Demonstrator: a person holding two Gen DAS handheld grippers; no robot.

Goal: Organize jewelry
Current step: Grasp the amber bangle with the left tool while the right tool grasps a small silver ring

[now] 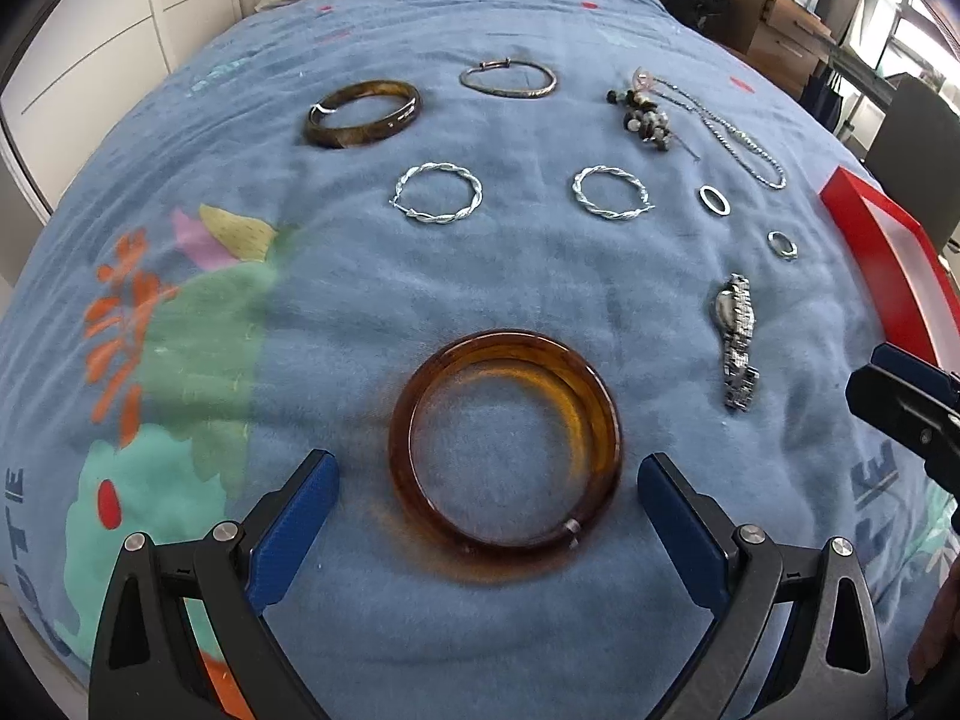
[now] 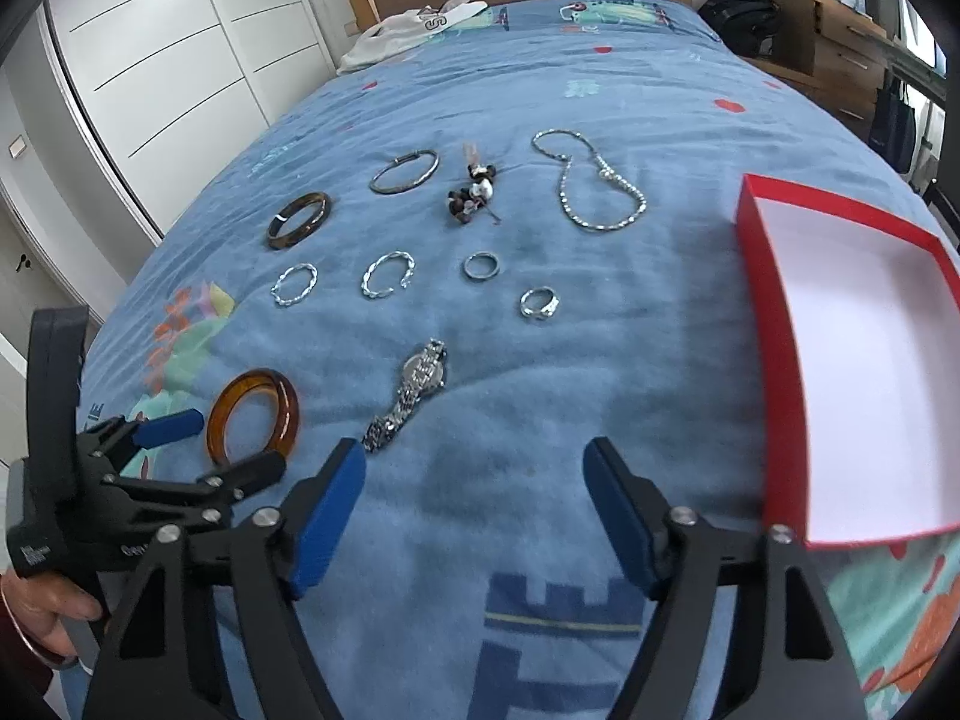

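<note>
Jewelry laid out on a blue bedspread [image 1: 336, 276]. Lower centre of the left wrist view: an amber bangle [image 1: 504, 444], translucent brown-orange and thick-walled, lies flat with a small metal fitting on its near rim. The left gripper [image 1: 487, 489] stands with its blue pads [image 1: 294, 516] spread wide on either side of the bangle, not touching it. Behind, in rows: a dark mottled bangle [image 1: 362, 114], a thin metal bracelet [image 1: 509, 79], two twisted silver hoops [image 1: 438, 194], two small rings [image 1: 714, 200], a beaded charm [image 1: 645, 114], a chain necklace [image 1: 735, 141] and a silver watch [image 1: 735, 339].

The right wrist view alone shows the whole red box [image 2: 774, 324], white inside and holding nothing, at the right edge; the left view catches only its red corner. The right gripper [image 2: 474, 510] has its pads apart over bare cloth, nothing between them; the watch lies just beyond its left pad.
</note>
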